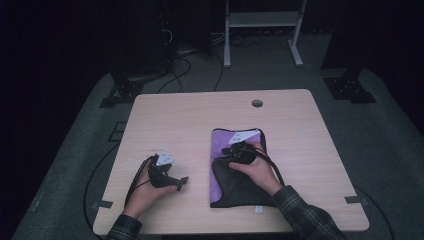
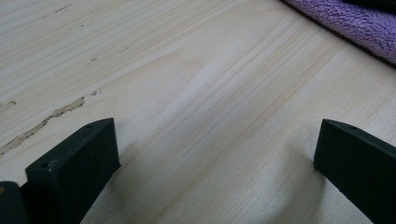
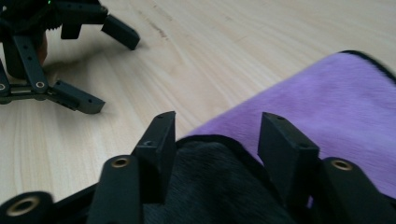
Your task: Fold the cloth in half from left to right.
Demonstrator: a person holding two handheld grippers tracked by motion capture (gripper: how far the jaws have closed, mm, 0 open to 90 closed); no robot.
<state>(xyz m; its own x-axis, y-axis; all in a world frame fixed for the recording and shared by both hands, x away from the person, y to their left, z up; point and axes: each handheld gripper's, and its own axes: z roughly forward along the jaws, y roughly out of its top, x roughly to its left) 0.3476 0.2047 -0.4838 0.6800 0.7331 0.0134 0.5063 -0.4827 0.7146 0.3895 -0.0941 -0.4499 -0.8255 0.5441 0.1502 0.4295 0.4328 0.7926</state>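
left tool (image 1: pixel 181 183): jaws wide apart, nothing between them, low over bare surface (image 1: pixel 165 115) | right tool (image 3: pixel 215 135): jaws partly apart, not gripping, over folded black corner of purple towel (image 3: pixel 336 107) | towel: flat on surface, right of centre, just beyond left tool

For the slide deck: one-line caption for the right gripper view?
Right gripper, jaws apart, over the folded black edge of a purple towel.
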